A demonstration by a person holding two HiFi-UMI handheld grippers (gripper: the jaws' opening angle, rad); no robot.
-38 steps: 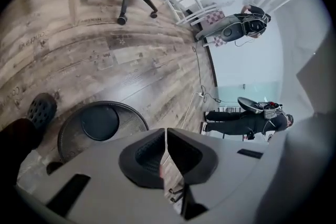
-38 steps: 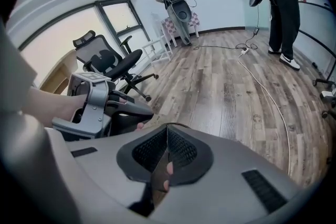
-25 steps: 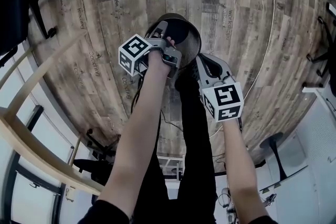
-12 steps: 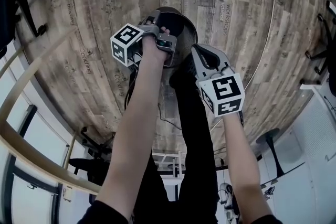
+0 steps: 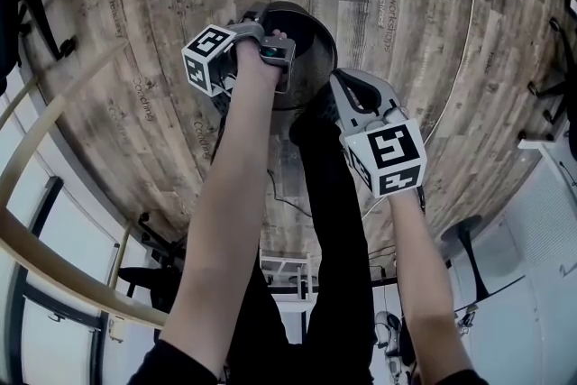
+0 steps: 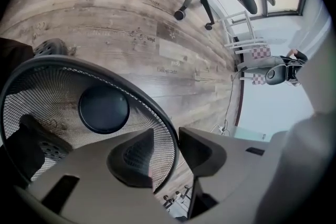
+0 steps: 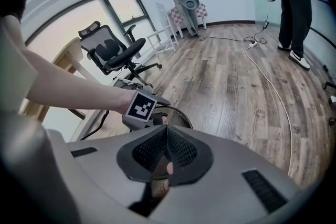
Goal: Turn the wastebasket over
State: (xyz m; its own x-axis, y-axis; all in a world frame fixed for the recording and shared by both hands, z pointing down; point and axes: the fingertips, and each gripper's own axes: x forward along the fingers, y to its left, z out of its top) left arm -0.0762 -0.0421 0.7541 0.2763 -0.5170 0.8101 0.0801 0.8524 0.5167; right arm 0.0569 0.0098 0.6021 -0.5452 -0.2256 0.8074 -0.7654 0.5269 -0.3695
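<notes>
A black wire-mesh wastebasket (image 5: 311, 36) stands upright on the wood floor with its mouth facing up; its dark round bottom (image 6: 103, 108) shows in the left gripper view. My left gripper (image 5: 263, 30) is down at the near left part of the rim. There its jaws (image 6: 168, 140) straddle the rim (image 6: 169, 122), one inside the mesh wall and one outside, with a gap on both sides. My right gripper (image 5: 344, 90) hangs just right of the basket, short of the rim. Its pads (image 7: 167, 152) are shut together on nothing.
The person's dark trouser leg (image 5: 326, 167) and shoe stand right against the basket's near side. An office chair (image 7: 114, 51) and a pale wooden frame (image 5: 54, 135) lie to the left. A white cable (image 7: 269, 80) crosses the floor on the right, where another person (image 7: 292, 5) stands.
My left gripper has sunk onto the basket's rim and rolled a little, its marker cube sliding left. The right gripper has barely moved.
</notes>
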